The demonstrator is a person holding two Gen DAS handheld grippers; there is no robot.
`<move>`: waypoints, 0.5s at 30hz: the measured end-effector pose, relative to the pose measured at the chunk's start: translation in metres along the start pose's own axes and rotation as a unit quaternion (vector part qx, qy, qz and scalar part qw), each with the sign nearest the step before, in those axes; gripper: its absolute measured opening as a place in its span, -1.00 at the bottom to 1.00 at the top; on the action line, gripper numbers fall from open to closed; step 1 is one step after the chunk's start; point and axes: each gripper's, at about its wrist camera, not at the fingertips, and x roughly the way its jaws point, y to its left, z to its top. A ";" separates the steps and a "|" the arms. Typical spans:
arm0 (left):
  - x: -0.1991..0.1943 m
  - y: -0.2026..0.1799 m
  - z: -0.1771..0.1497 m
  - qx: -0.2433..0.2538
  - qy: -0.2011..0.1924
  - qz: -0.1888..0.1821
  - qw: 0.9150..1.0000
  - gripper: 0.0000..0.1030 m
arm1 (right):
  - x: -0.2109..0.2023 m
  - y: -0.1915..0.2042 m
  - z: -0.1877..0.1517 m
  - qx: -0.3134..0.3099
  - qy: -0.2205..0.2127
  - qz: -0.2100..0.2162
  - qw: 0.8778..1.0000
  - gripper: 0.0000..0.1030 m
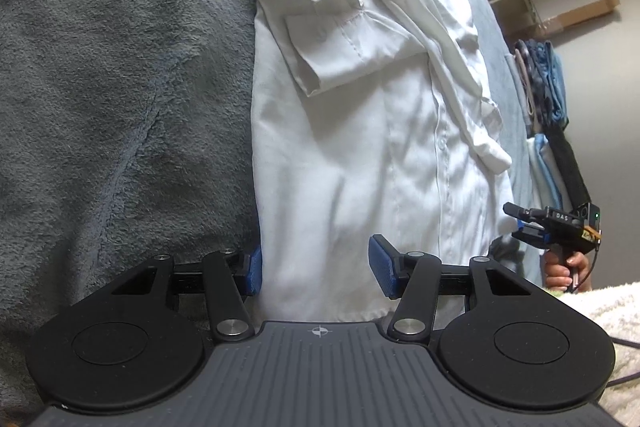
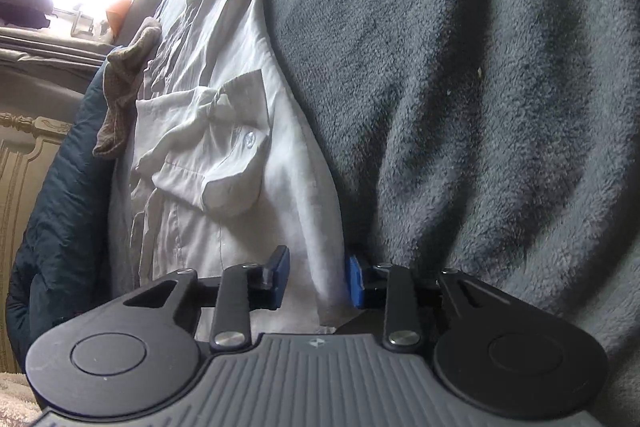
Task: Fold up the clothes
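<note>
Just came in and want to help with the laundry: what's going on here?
A person is folding a white shirt spread on a grey fleece blanket, one pair of tongs in each hand. The sleeves already lie folded across the body. The left tongs and the right tongs each straddle a corner of the shirt's near edge, with fabric between the jaws, but neither yet clearly pinches it.

Each wrist camera looks steeply down, close over its own gripper's fingers, at opposite hem corners. Both views share the white shirt on the grey blanket.
</note>
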 end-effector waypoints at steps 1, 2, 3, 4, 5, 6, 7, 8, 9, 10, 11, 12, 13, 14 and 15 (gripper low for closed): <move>0.001 -0.001 0.000 0.004 0.000 0.002 1.000 0.02 | 0.002 0.000 -0.002 0.002 0.001 0.002 1.000 -0.39; 0.001 -0.002 -0.001 0.009 0.000 0.006 1.000 -0.01 | 0.004 0.001 -0.004 0.004 0.002 0.005 1.000 -0.42; 0.001 -0.003 -0.001 0.014 0.000 0.011 1.000 -0.16 | 0.006 0.002 -0.006 0.002 0.002 0.006 1.000 -0.58; 0.001 -0.004 -0.002 0.019 0.000 0.017 1.000 -0.28 | 0.008 0.004 -0.007 -0.001 0.002 0.007 1.000 -0.70; 0.001 -0.005 -0.002 0.025 -0.001 0.023 0.999 -0.49 | 0.009 0.007 -0.008 -0.005 0.001 0.008 1.000 -0.83; 0.001 -0.004 -0.003 0.026 -0.001 0.022 0.999 -0.61 | 0.009 0.010 -0.009 -0.011 -0.002 0.010 1.000 -0.91; 0.000 -0.002 -0.003 0.020 -0.001 0.013 1.000 -0.69 | 0.009 0.014 -0.010 -0.019 -0.007 0.013 1.000 -0.94; -0.001 0.002 -0.003 0.011 -0.003 0.001 1.000 -0.80 | 0.007 0.017 -0.011 -0.024 -0.013 0.019 0.999 -0.95; -0.003 0.005 -0.003 0.002 -0.004 -0.010 1.000 -0.84 | 0.004 0.021 -0.011 -0.028 -0.021 0.028 0.999 -0.96; -0.005 0.007 -0.003 -0.006 -0.007 -0.021 1.000 -0.87 | 0.001 0.024 -0.010 -0.030 -0.029 0.036 0.998 -0.96; -0.007 0.010 -0.002 -0.015 -0.011 -0.031 0.999 -0.91 | -0.003 0.027 -0.010 -0.032 -0.037 0.044 0.998 -0.96; -0.011 0.011 -0.001 -0.021 -0.017 -0.040 0.999 -0.92 | -0.007 0.031 -0.008 -0.033 -0.046 0.053 0.997 -0.96; -0.014 0.012 0.001 -0.026 -0.024 -0.047 0.998 -0.93 | -0.011 0.034 -0.005 -0.033 -0.055 0.061 0.996 -0.96; -0.017 0.013 0.002 -0.030 -0.031 -0.055 0.998 -0.94 | -0.015 0.038 -0.002 -0.034 -0.064 0.068 0.995 -0.96; -0.021 0.014 0.005 -0.035 -0.040 -0.063 0.997 -0.94 | -0.019 0.042 0.003 -0.034 -0.073 0.075 0.994 -0.96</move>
